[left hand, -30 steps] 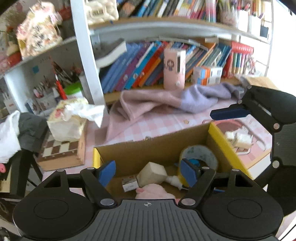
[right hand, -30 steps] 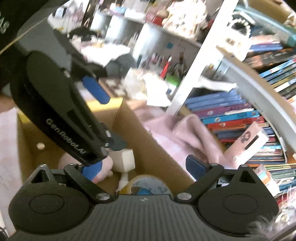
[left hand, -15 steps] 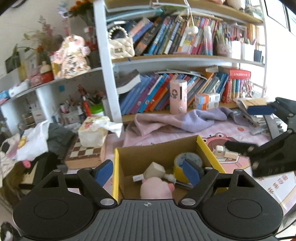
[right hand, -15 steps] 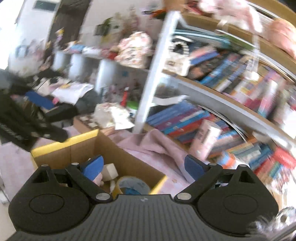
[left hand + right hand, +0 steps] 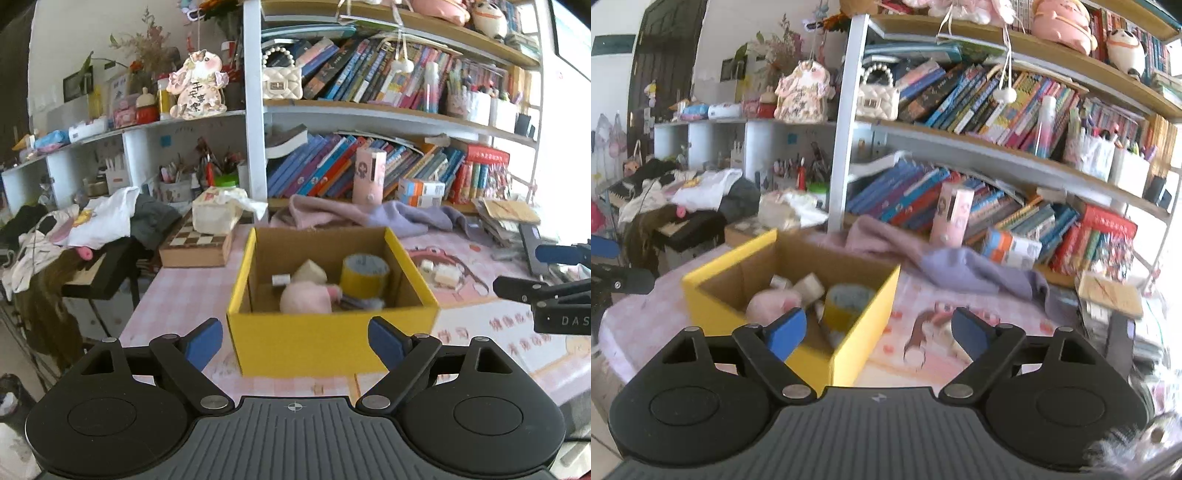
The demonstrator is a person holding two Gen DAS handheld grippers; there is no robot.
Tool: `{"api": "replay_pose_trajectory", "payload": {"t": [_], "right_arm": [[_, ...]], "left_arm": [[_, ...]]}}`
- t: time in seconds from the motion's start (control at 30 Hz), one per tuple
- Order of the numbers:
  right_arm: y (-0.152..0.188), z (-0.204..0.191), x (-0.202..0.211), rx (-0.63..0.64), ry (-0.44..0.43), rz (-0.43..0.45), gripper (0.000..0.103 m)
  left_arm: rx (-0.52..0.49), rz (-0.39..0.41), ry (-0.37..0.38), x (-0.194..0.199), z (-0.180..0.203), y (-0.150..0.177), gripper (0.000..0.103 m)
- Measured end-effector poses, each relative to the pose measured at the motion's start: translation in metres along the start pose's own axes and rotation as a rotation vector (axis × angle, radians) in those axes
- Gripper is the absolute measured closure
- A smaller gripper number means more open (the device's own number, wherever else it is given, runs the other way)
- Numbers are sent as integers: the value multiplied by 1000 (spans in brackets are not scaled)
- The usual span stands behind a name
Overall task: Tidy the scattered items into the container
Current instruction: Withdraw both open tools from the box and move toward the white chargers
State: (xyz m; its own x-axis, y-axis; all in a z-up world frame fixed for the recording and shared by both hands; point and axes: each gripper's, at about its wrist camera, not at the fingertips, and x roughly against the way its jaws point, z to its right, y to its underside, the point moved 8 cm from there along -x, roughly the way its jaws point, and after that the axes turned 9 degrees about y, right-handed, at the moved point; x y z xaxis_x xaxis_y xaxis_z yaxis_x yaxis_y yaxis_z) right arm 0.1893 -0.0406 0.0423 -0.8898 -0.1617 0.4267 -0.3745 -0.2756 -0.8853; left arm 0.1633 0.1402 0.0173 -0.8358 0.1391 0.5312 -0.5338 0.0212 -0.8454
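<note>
- Nearest the lens, the left gripper (image 5: 295, 341) hung in front of the yellow box, its jaws having just been opening, spread wide with nothing between the blue pads.
- The right gripper (image 5: 877, 334) sat off the box's right corner, its jaws having just been closing a little, yet they stood apart and empty too.
- Just beyond the pads stood the yellow box (image 5: 332, 341) on the pink checked tablecloth (image 5: 184, 291), upright, flaps open.
- Inside it lay a pink plush toy (image 5: 306, 297), a roll of tape (image 5: 364, 275), a pale angular block (image 5: 310, 271) and a small white piece (image 5: 280, 279), all well below the rim.
- Right of the box, small white items (image 5: 441, 273) sat out on the cloth, apart from the box wall; I judged those the leftovers, if they belonged to the job at all.
- Risk from here: the right view was smeared, so a fast reach for those small pieces could skid them across the cloth or pinch the fabric instead.
- Another risk: either gripper swinging across could clip the light cardboard wall and shove the box.
- Farther back, a pink and lilac blanket (image 5: 369, 218) lay bunched against the shelf, where a loose piece could get lost in the folds.
- Behind that rose the crowded bookshelf (image 5: 369, 173).
</note>
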Motion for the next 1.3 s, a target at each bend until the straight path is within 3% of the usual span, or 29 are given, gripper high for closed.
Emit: {"api": "replay_pose_trajectory", "payload": {"t": [0.2,0.37,0.67,0.87,1.0,1.3], "right_arm": [[46,-20,29,-37,-36,-104,33],[68,-30,49,2,-29,-102,39],[92,-14,67,-7,31,-164,39],[111,-13,68,-8,27,-252,39],[116,-12,69,-3,25,-260,38],[122,3,62,20,51,-291,37]], "left_arm": [[-4,-40,35,11,26,37,15],[1,-53,40,17,42,58,15],[35,-82,52,21,53,78,15],[37,-179,91,10,65,95,14],[6,-202,106,5,75,98,7],[-17,-241,170,-17,100,97,6]]}}
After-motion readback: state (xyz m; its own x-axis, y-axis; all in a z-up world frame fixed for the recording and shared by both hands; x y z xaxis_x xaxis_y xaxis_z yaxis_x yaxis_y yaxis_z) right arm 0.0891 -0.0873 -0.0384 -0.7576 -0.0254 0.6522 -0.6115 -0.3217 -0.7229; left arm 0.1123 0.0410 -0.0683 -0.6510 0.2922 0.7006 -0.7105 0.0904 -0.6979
